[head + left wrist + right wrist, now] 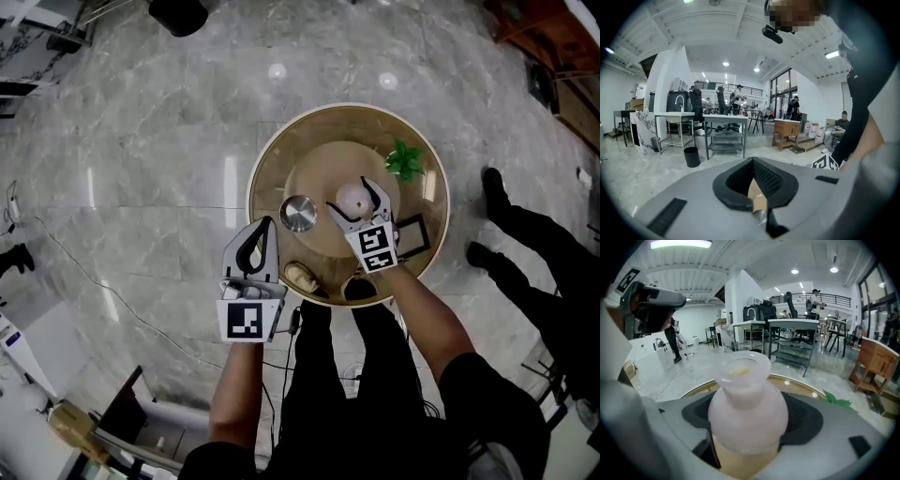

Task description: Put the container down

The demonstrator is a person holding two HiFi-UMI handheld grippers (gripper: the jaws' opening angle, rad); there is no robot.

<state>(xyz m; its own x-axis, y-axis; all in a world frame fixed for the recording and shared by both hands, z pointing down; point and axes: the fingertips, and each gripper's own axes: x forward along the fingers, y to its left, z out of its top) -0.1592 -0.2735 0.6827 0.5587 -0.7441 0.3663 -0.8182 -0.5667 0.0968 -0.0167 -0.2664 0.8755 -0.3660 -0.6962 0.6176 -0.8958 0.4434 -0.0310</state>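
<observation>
Two grippers here: right gripper (349, 195) is clamped on the container (747, 404) over the table (272, 178), left gripper (265, 225) is closed up, holding nothing.

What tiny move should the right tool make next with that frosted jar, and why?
Probably lower it straight down onto the bare middle of the round table. The right tool is shut on the frosted jar over that spot, and the metal bowl and green plant sit clear to either side.

Round wooden table (281, 159) with a green leafy sprig (405, 159), shiny metal bowl (298, 213), dark frame (413, 234).
</observation>
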